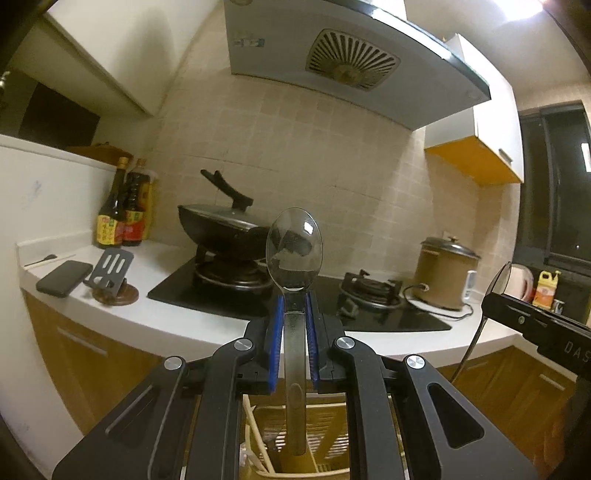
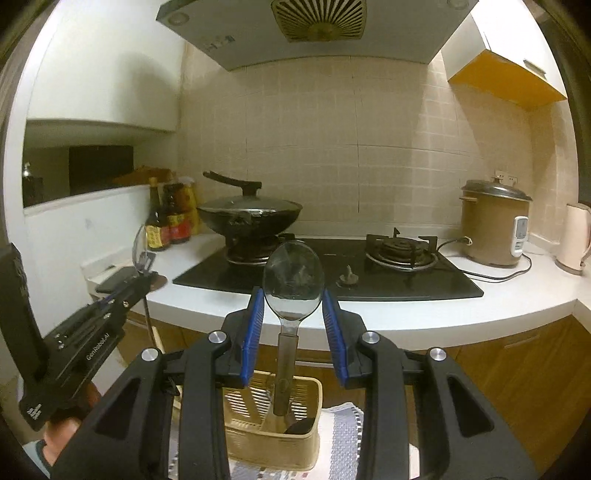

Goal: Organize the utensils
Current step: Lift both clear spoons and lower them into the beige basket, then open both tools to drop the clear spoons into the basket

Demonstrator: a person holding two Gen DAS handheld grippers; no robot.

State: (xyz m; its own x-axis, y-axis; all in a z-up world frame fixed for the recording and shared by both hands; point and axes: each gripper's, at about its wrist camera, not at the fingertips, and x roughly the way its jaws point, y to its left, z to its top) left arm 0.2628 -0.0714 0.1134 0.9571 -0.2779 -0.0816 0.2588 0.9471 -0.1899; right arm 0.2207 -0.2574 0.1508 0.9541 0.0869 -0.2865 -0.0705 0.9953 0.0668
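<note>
Mid-task. Left gripper (image 1: 295, 314) fingers clamped on a spoon (image 1: 294, 254), held upright above the basket (image 2: 273, 417), off the worktop's front edge. Right gripper (image 2: 293, 306) fingers apart, flanking a second spoon (image 2: 293, 275); grip unclear. Both spoons not yet binned; other utensils already in the basket.

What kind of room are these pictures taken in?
A home kitchen, almost certainly. A gas hob is set into a white counter, with a lidded wok on one burner, a range hood overhead and a rice cooker plugged in nearby.
</note>
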